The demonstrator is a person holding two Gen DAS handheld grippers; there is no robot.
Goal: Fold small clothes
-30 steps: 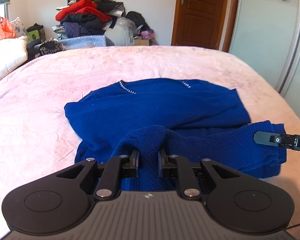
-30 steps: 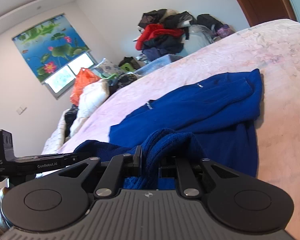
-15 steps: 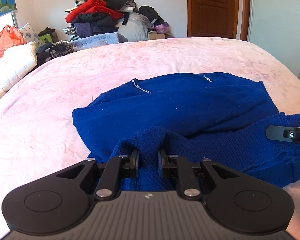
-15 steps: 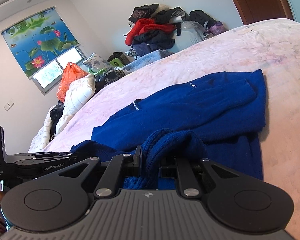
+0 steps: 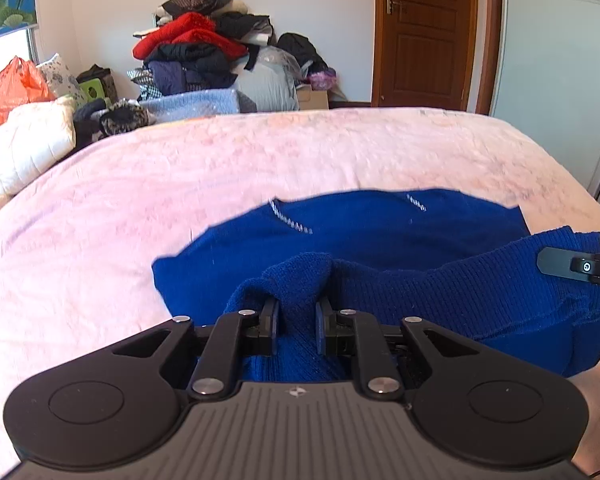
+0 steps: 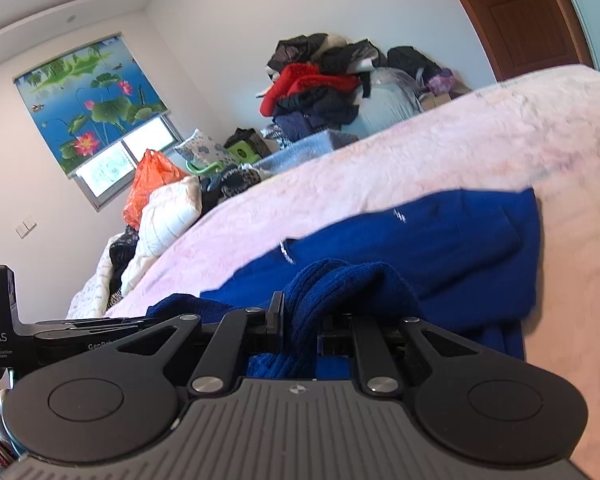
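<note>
sweater [image 5: 380,236] spread on pink bed [image 5: 180,184], near hem lifted and bunched | left gripper [image 5: 296,330] clamped on hem fold | right gripper [image 6: 300,330] clamped on hem fold | clothes pile [image 5: 204,48] seen beyond bed

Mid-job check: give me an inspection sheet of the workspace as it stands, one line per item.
Surface: pink bedspread, bare around the garment.
Job's things: blue sweater lying on the bed, its near ribbed edge lifted.
Clutter: clothes pile against the far wall; orange bag and white bedding beside the bed.
Grippers: left tool and right tool each shut on a bunch of the sweater's edge.
Cables: nothing seen.
Surroundings: wooden door, window blind with lotus print.
</note>
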